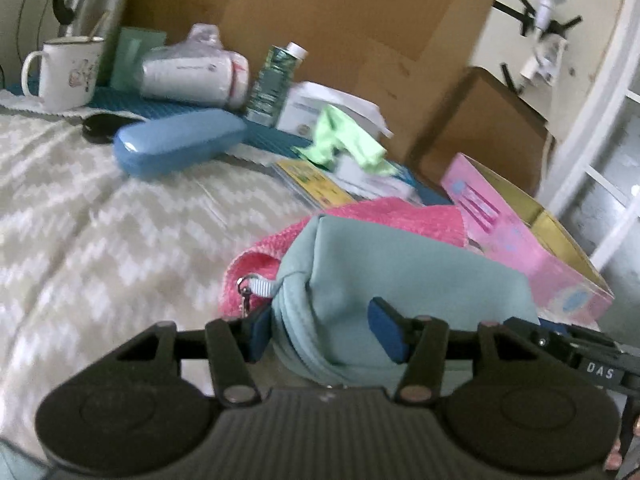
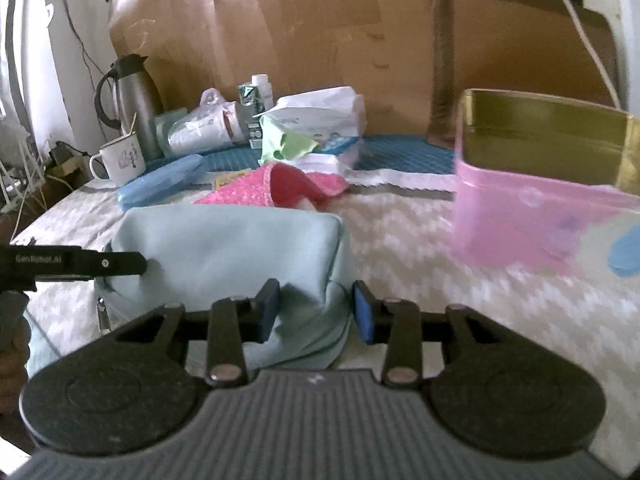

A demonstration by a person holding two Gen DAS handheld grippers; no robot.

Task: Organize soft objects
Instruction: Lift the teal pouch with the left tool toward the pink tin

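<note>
A chevron-patterned cloth (image 2: pixel 420 240) covers the table, cardboard boxes (image 1: pixel 320 12) at twelve o'clock. The pale mint zip pouch (image 2: pixel 224 252) sits at six o'clock, touching a pink knit cloth (image 2: pixel 248 192) behind it. The left gripper (image 1: pixel 320 330) pinches the pouch's zipper end; the right gripper (image 2: pixel 316 310) nips its lower corner, both narrowly parted. The pouch looks plump, smooth, yielding. Judged risk: such shallow bites on slack fabric may slip when lifted, dragging the pink cloth
</note>
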